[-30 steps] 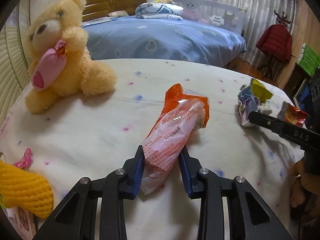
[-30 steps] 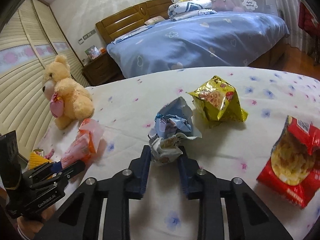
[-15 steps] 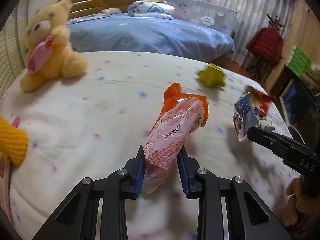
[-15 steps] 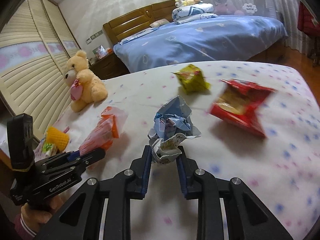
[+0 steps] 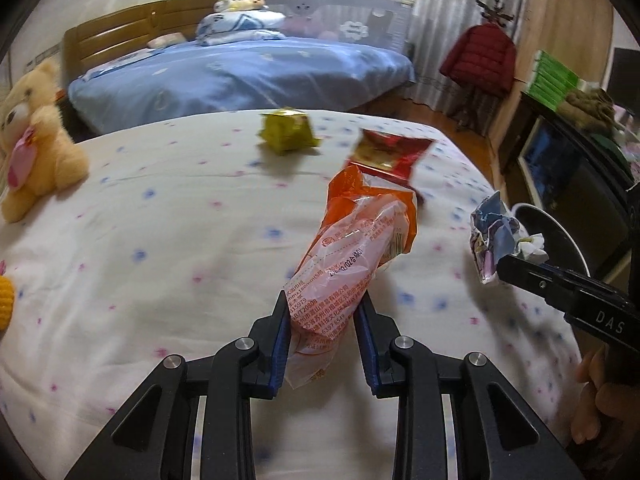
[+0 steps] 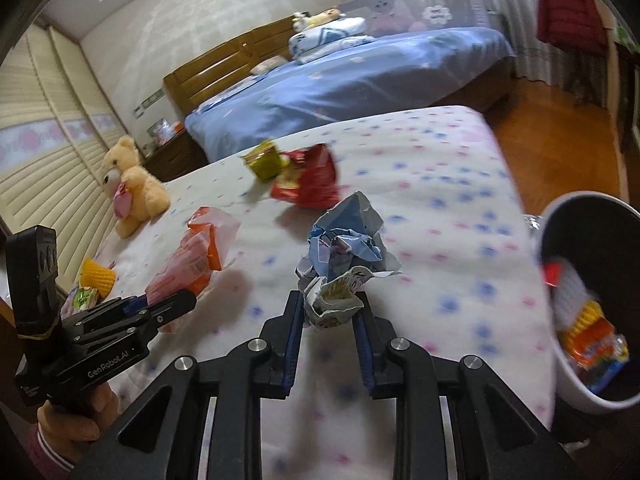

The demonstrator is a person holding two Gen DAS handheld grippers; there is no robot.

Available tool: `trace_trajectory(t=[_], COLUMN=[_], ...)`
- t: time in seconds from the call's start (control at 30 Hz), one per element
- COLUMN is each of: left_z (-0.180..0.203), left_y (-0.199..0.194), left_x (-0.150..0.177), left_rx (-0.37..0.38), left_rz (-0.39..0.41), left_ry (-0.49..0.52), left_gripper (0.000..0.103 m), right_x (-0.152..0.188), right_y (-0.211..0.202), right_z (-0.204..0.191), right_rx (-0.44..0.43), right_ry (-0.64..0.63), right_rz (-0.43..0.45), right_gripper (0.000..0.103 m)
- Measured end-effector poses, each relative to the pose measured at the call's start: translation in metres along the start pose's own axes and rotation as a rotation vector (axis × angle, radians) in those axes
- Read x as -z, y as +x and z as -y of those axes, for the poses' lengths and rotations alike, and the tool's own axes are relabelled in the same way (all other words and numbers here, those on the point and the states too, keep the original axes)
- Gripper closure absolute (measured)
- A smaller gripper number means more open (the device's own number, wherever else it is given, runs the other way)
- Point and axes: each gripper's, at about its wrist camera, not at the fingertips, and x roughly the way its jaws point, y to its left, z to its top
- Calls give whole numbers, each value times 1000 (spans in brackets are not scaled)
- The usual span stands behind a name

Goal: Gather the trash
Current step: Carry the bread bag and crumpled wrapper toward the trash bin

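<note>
1. Trash is held in both tools, clear of the white spotted bed (image 5: 168, 240). The left tool (image 5: 323, 330) is closed on the lower end of a long orange and pink wrapper (image 5: 352, 256), whose long axis runs straight out along the fingers, away from the camera.
2. More trash is seen farther out on the bed: a yellow packet (image 5: 289, 131) and, just right of it, a red snack bag (image 5: 390, 154). Neither is touched by a tool. A teddy bear (image 5: 30, 140) sits at the bed's far left edge.
3. The right tool (image 6: 329, 330) is closed on a crumpled ball of blue and white paper (image 6: 346, 254), which is pinched at its lower part and bulges above the fingers.
4. A white bin (image 6: 560, 360) with a dark inside stands just off the right edge of the bed, with wrappers already lying in it. It lies to the right of both tools.
5. The right tool is judged the nearer to the bin, with the paper ball just beside its rim; the left tool, with its long wrapper, is held farther to the left and has more of the bed to cross. A rightward carry over the rim is what the drop is judged to call for.
</note>
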Motion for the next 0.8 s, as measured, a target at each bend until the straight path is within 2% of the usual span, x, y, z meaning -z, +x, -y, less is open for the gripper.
trace_trajectory(t=[0.33, 0.57, 0.73, 0.8], left_z=[38, 43, 39, 39], left_y=[9, 11, 16, 18], left_x=[1, 2, 6, 5], left_rx=[48, 46, 41, 45], left_rz=[-25, -31, -45, -49], left_ry=[63, 63, 40, 34], left_gripper=[74, 74, 74, 74], right_x=[14, 20, 23, 23], right_y=[-29, -26, -23, -24], right_z=[41, 38, 36, 36], right_rx=[48, 55, 68, 67], right_ry=[73, 47, 39, 47], right_rz=[30, 9, 3, 13], right_gripper=[78, 77, 58, 54])
